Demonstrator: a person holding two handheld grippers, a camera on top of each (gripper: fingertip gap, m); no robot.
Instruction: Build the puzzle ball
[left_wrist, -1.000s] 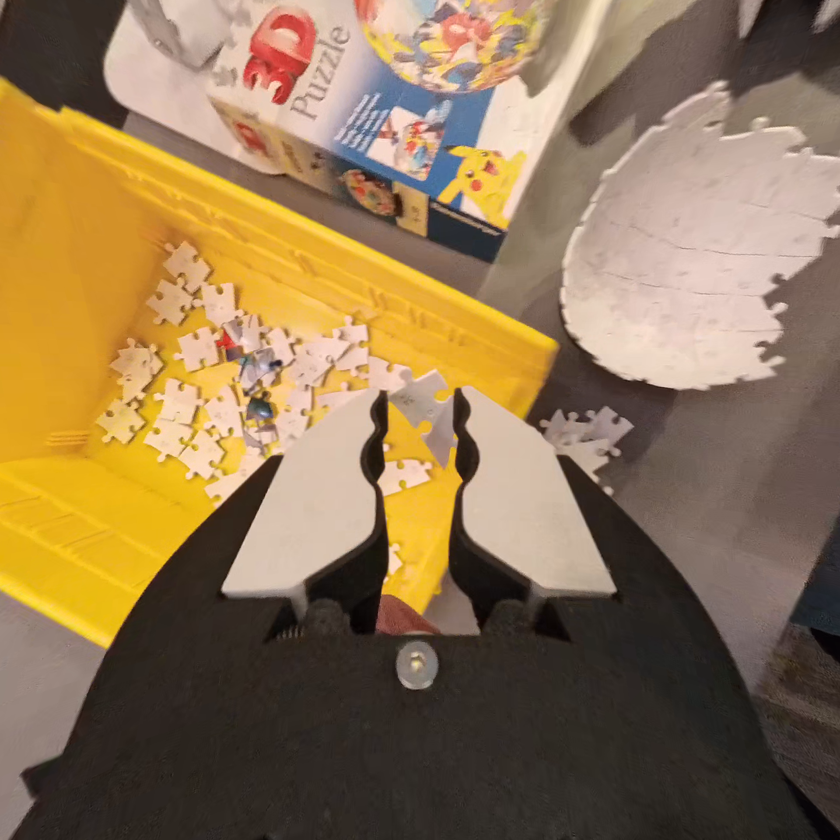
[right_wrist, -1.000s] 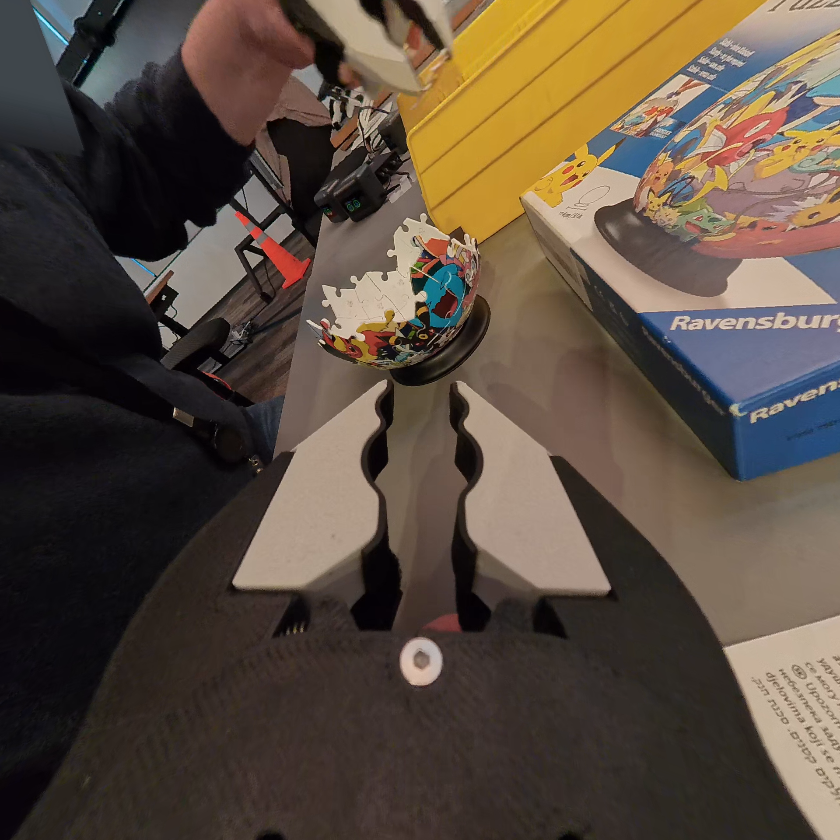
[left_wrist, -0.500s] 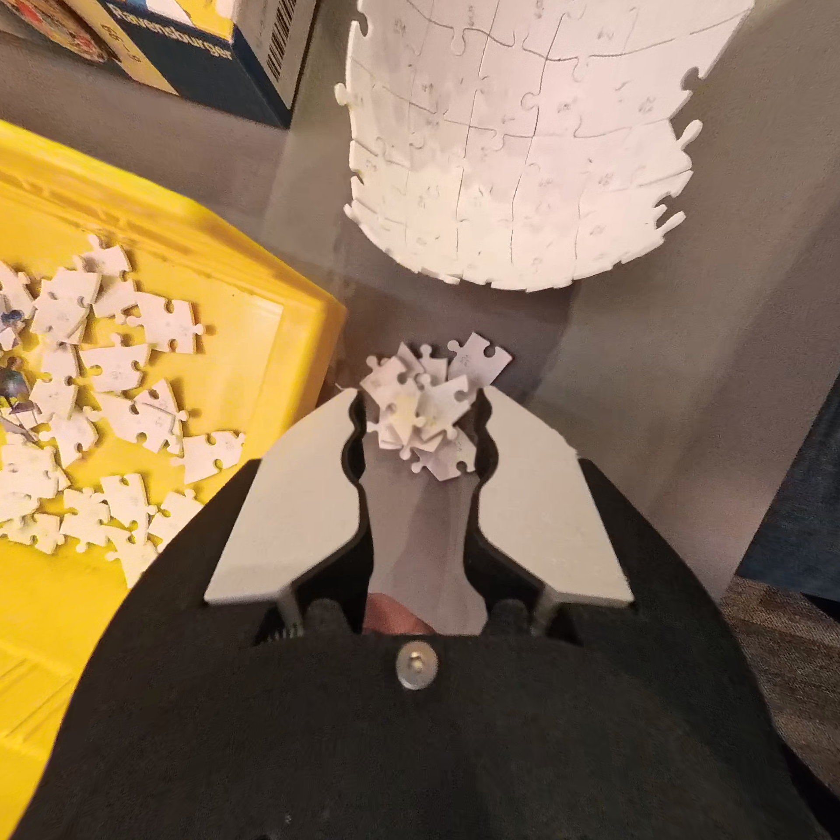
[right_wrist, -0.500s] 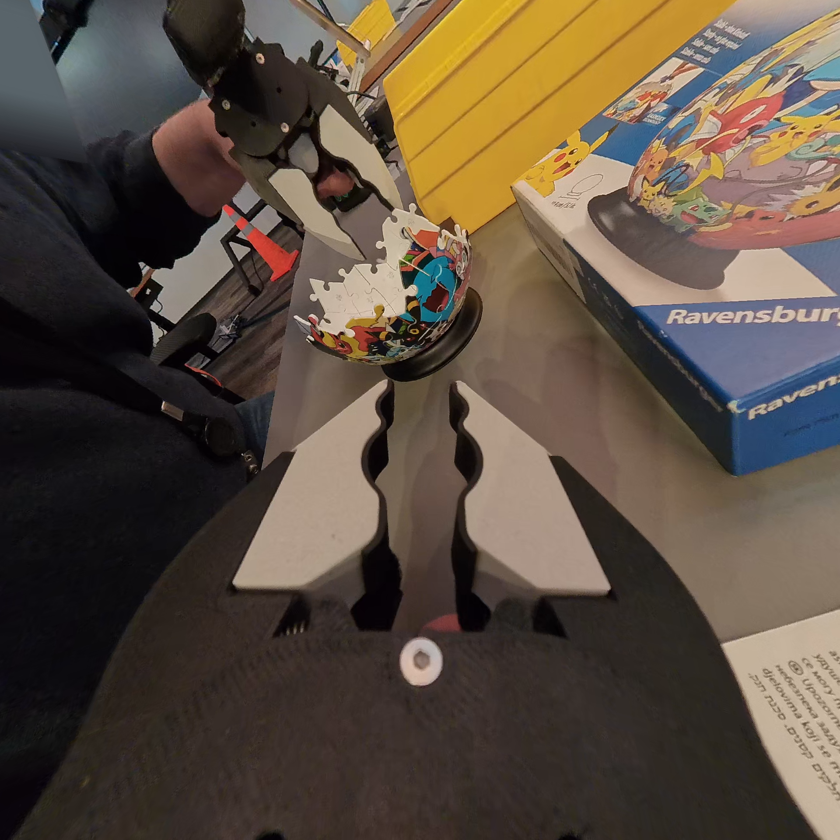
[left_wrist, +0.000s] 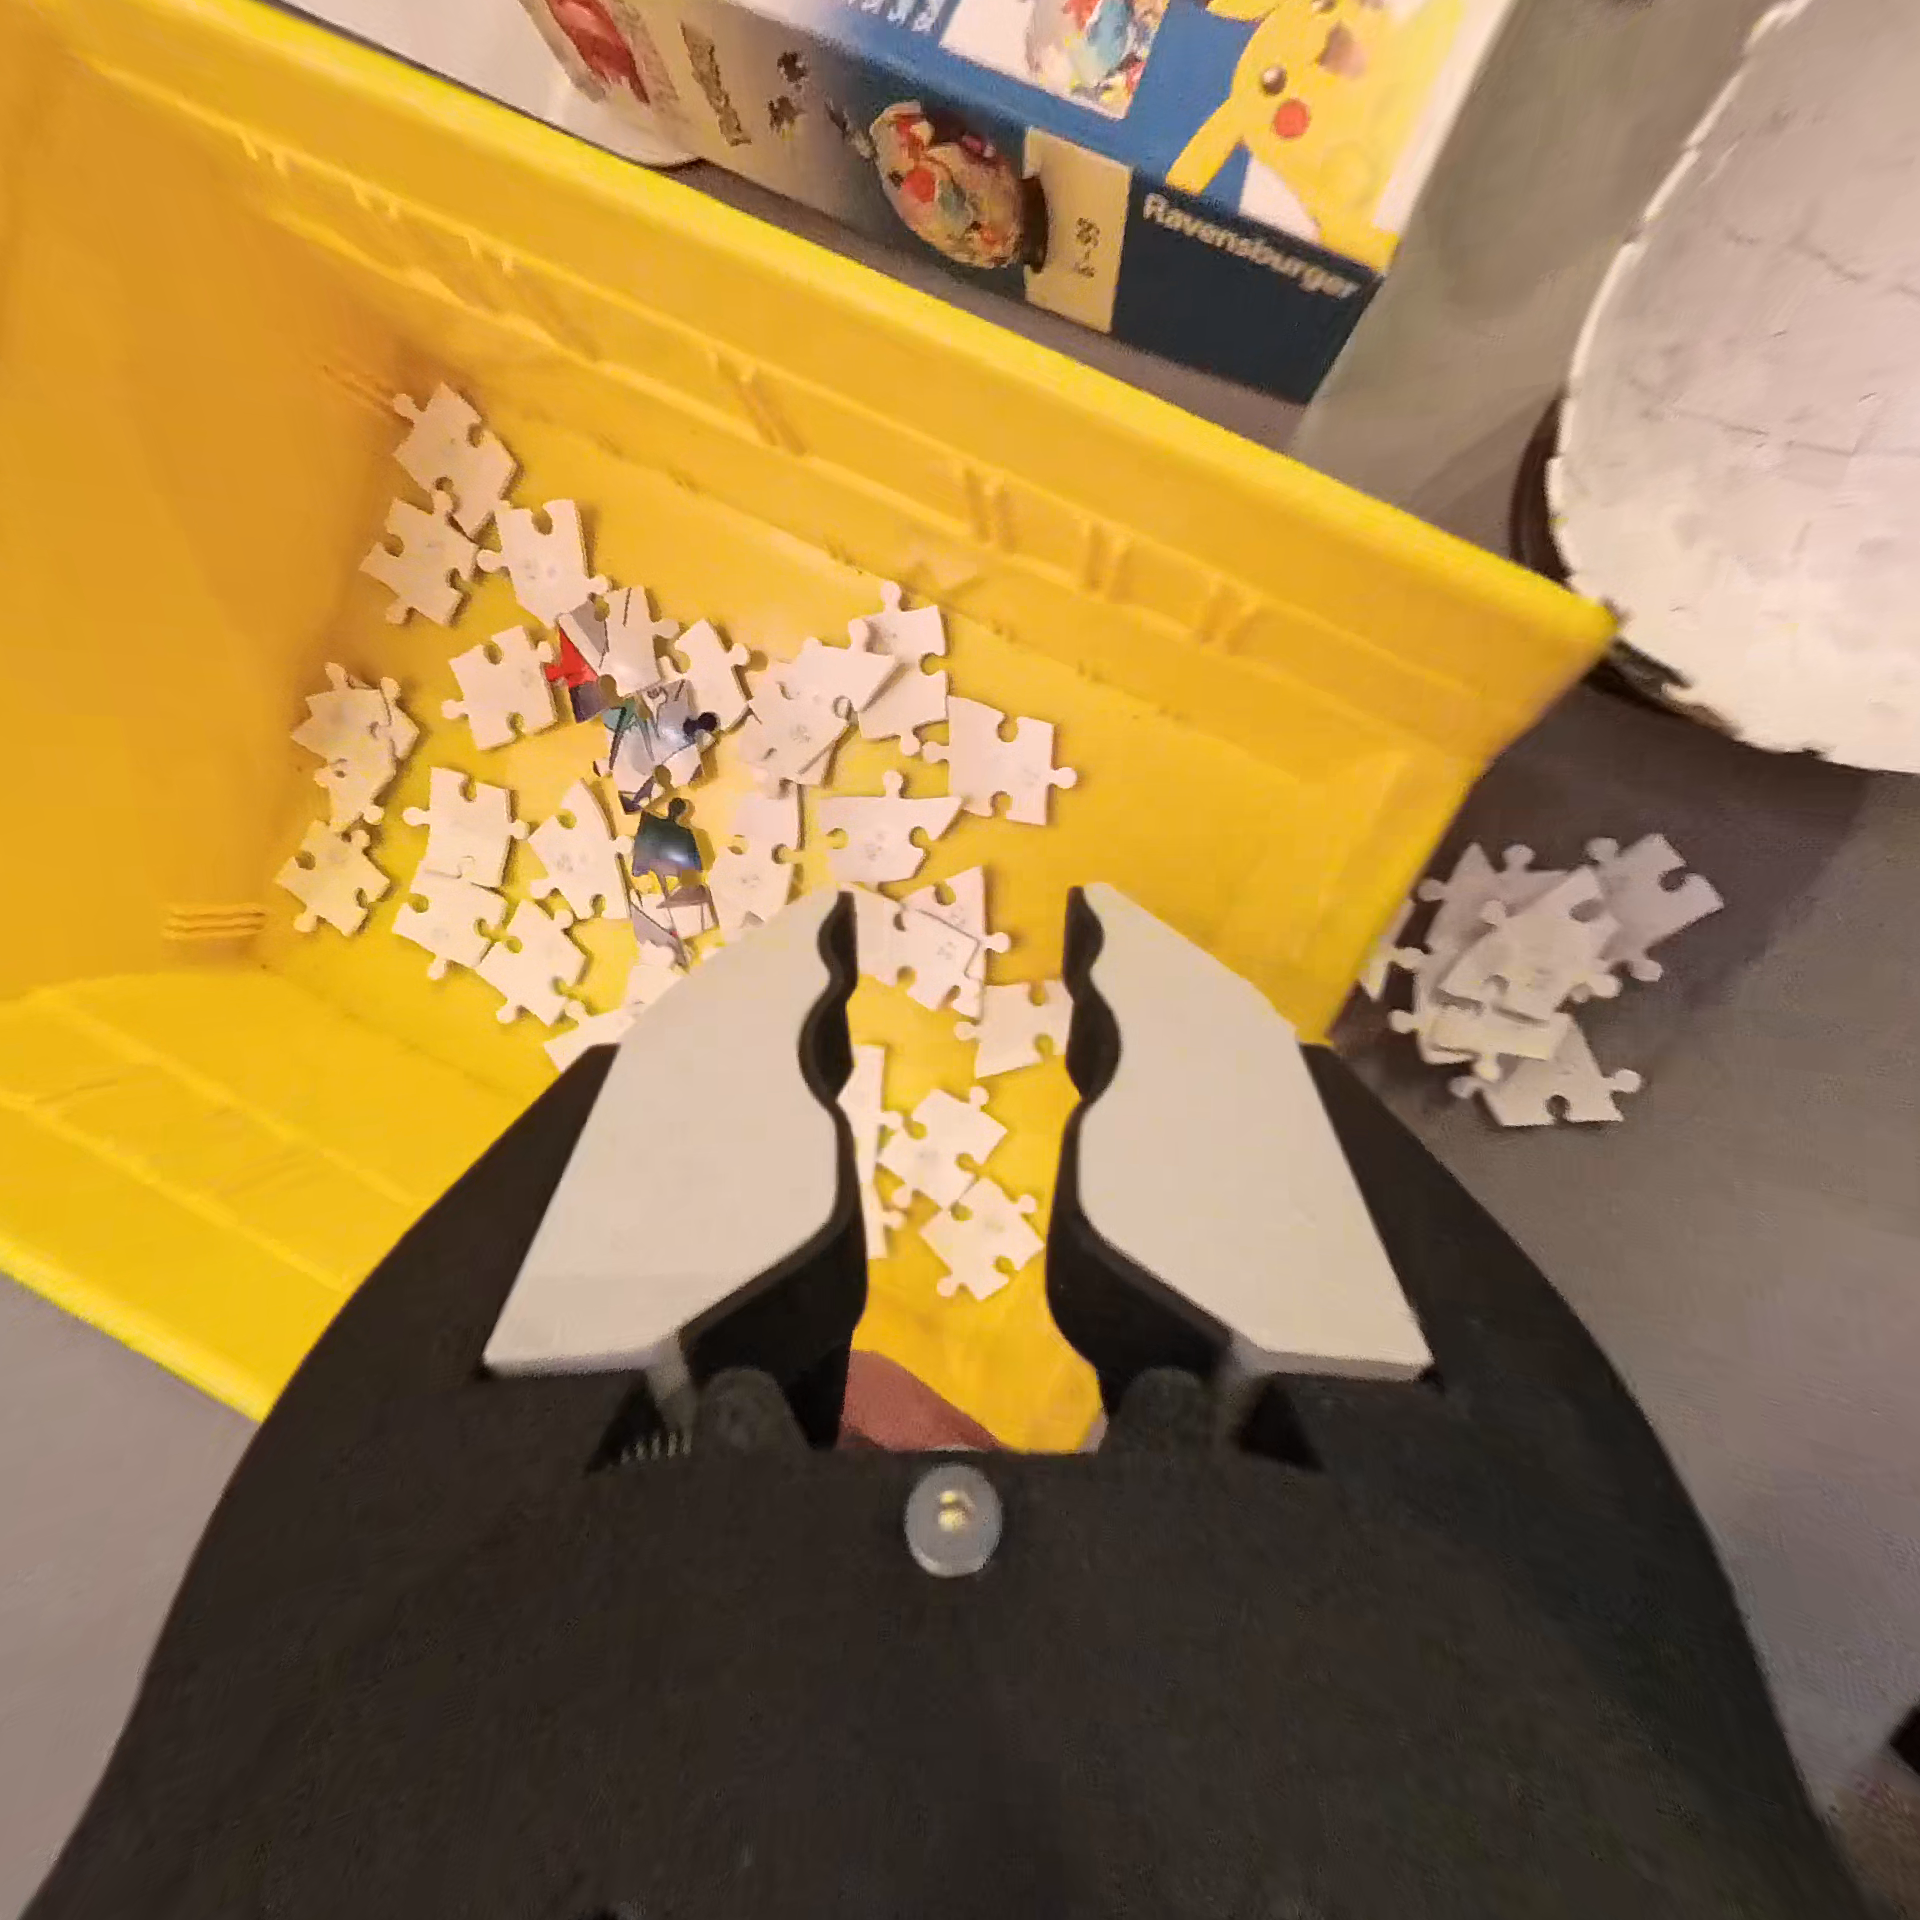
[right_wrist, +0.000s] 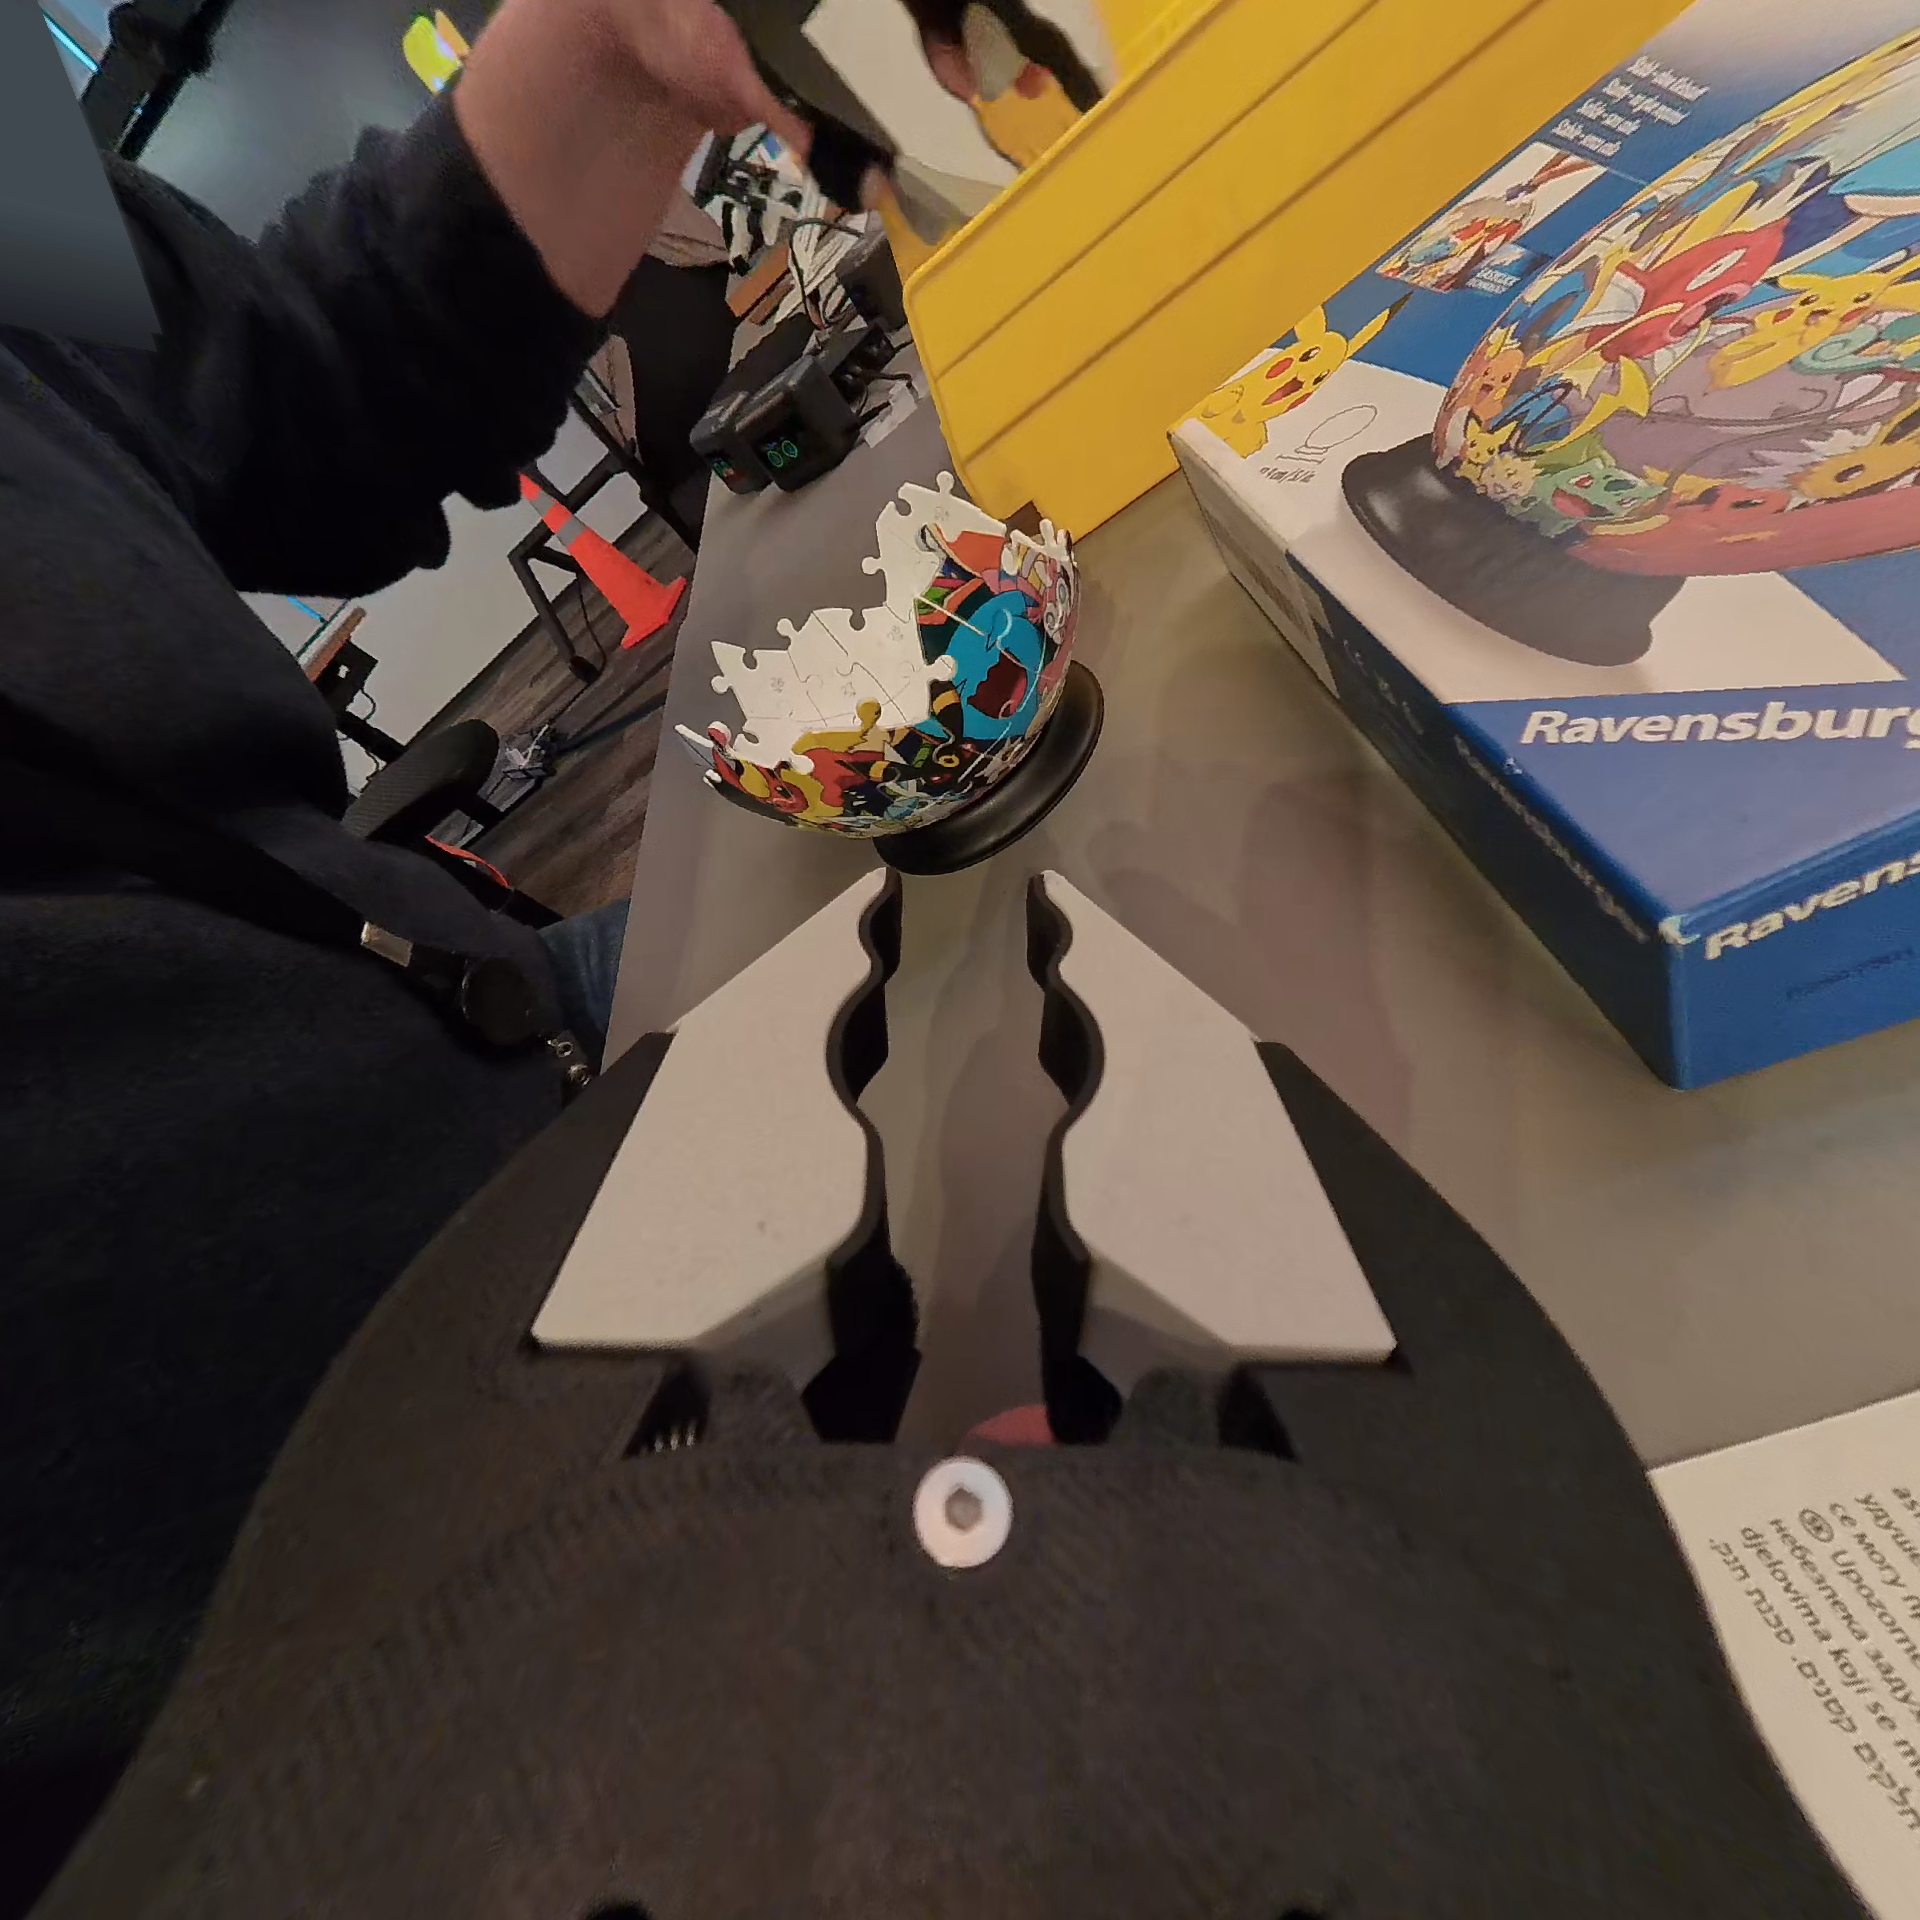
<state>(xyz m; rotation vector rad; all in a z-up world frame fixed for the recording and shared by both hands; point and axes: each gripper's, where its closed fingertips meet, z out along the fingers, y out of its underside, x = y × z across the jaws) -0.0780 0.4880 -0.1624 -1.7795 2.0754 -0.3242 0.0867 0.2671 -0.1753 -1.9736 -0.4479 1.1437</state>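
The left tool (left_wrist: 961, 914) hangs above the yellow bin (left_wrist: 1195, 582), its jaws parted and nothing between them. Straight beneath and ahead of its tips lies the scatter of loose puzzle pieces (left_wrist: 675, 790), most of them white side up, a few showing colour. A second, smaller heap of pieces (left_wrist: 1527, 987) sits on the grey table (left_wrist: 1714, 1299) just outside the bin's corner, off to the tool's right, and beyond that rises the pale inside of the half-built ball (left_wrist: 1756, 468) on its dark stand.

From the other side, the right tool (right_wrist: 961, 894) rests low over the table with its jaws also apart and empty, pointing almost directly at the puzzle ball (right_wrist: 914, 707), which stands tilted in its black ring just past the fingertips. The puzzle box (right_wrist: 1621, 644) lies to its right, a printed sheet (right_wrist: 1808, 1621) at the near corner.

What matters, I'd say, is that the pieces lie directly below the left tool, so a plain drop reaches them, while the ball is nearer the right tool. The flat pieces lying on the bin floor look awkward to pinch; an overlapped one with a raised edge seems the likelier pick
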